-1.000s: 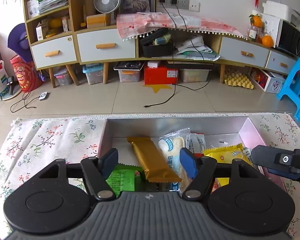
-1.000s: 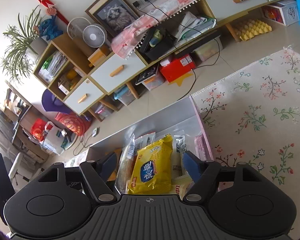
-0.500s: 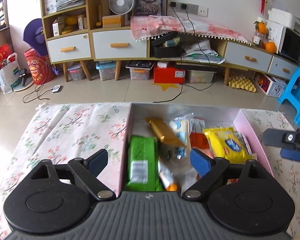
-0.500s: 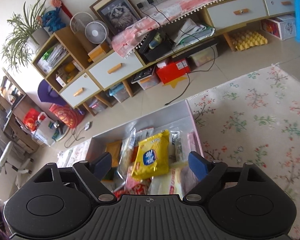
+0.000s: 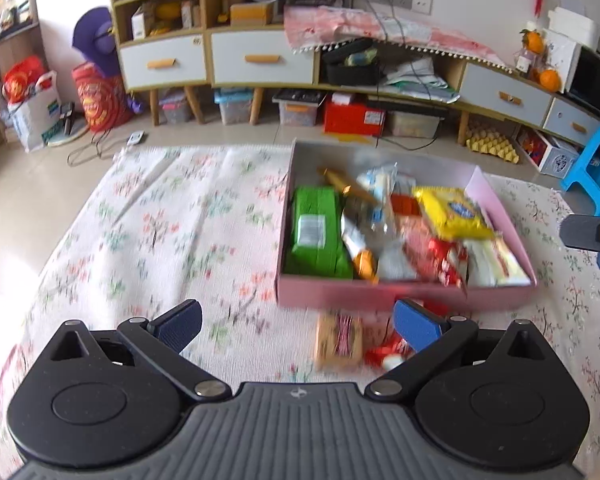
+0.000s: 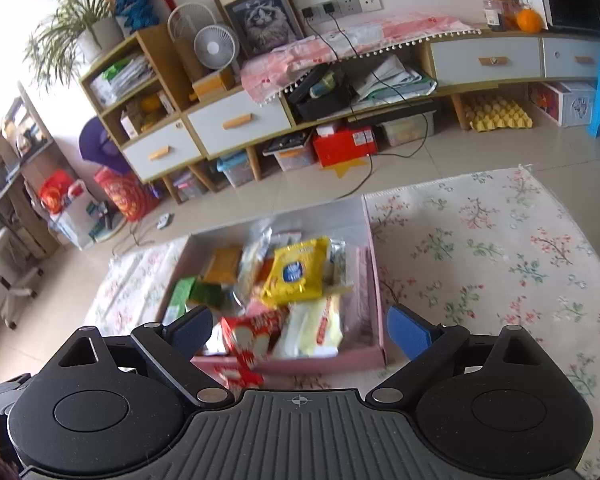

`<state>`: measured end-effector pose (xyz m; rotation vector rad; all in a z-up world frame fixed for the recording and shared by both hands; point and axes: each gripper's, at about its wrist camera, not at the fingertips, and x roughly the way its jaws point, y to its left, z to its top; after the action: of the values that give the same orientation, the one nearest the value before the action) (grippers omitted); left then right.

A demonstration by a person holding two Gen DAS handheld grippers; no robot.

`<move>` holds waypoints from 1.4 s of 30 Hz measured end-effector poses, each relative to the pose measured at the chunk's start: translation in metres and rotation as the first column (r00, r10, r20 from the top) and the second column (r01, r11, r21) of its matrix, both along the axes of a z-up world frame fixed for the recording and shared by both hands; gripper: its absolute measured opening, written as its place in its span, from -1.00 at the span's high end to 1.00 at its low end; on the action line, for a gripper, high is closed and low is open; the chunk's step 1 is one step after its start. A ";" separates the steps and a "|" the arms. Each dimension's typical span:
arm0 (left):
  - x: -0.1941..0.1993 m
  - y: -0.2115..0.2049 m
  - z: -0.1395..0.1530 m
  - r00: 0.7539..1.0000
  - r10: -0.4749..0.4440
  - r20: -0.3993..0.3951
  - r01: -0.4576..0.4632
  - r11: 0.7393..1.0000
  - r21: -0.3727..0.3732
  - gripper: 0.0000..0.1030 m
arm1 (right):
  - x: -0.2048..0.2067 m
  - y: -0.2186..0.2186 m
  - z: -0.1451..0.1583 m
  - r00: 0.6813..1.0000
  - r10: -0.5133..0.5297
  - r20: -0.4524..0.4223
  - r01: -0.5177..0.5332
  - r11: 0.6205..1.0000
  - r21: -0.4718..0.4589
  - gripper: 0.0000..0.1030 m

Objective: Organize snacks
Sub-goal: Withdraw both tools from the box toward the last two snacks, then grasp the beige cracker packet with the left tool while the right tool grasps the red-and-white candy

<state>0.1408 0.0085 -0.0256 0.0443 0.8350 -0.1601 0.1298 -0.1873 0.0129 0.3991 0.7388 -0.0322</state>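
My left gripper (image 5: 298, 322) has pulled back from the pink box (image 5: 404, 298), jaws wide apart and empty, now above the floral cloth (image 5: 172, 232); a tan packet (image 5: 339, 342) lies just outside the box's near wall. My right gripper (image 6: 300, 330), also spread and empty, has backed off too; the yellow bag (image 6: 296, 272) sits on the pile inside.

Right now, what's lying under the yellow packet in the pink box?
The yellow packet lies on top of the pile in the pink box. Pale clear wrappers and a white-and-red pack poke out beneath it. Whatever is directly under its middle is covered.
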 end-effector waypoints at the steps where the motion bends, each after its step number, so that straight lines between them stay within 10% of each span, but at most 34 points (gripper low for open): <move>1: -0.001 0.002 -0.004 1.000 0.012 -0.001 -0.012 1.000 -0.007 -0.99 | -0.002 0.001 -0.001 1.000 0.001 -0.009 -0.001 1.000 -0.006 -0.88; 14: -0.003 0.013 -0.025 0.997 0.070 -0.023 -0.072 0.995 -0.065 -0.94 | -0.011 0.011 -0.035 0.993 0.027 -0.116 -0.034 0.997 -0.062 -0.88; 32: 0.011 -0.004 -0.049 0.993 0.075 -0.089 -0.083 0.993 -0.089 0.36 | 0.012 0.026 -0.062 0.973 -0.047 -0.227 0.064 0.995 0.070 -0.88; 42: 0.006 0.023 -0.043 0.992 0.094 -0.089 -0.098 0.994 -0.048 0.36 | 0.025 0.053 -0.071 0.968 -0.026 -0.251 0.053 0.993 0.101 -0.88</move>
<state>0.1470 0.0319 -0.0685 -0.0523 0.9171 -0.0935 0.1550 -0.1346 -0.0579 0.5188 0.9839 -0.0818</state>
